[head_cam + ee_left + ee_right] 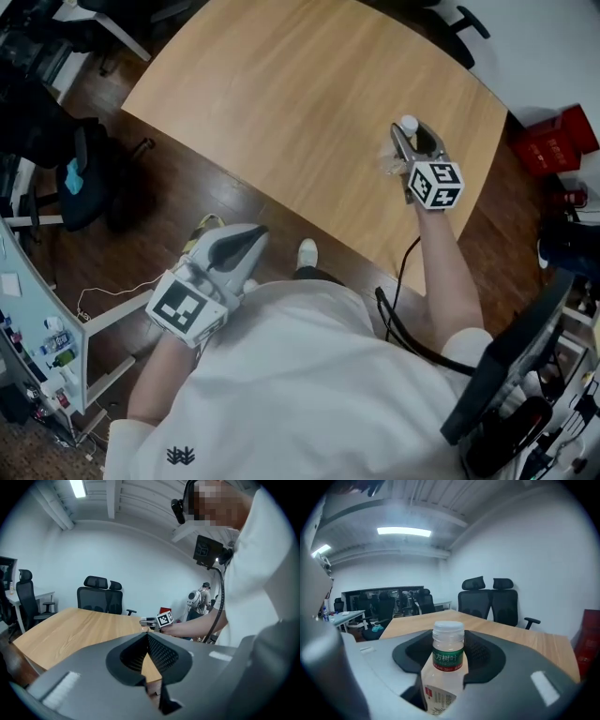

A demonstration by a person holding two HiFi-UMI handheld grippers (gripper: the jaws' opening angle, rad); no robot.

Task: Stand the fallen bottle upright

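One small plastic bottle (443, 674), white cap and green neck band, clamped between the jaws of the right gripper (410, 141) over the right part of the wooden surface (281, 112). Cap end uppermost in the right gripper view; base contact hidden. Probably light, thin-walled and smooth, so easily squashed or slipped: best gripped gently on the body below the shoulder. Left gripper (239, 246) jaws together on nothing, off the surface beside the person.
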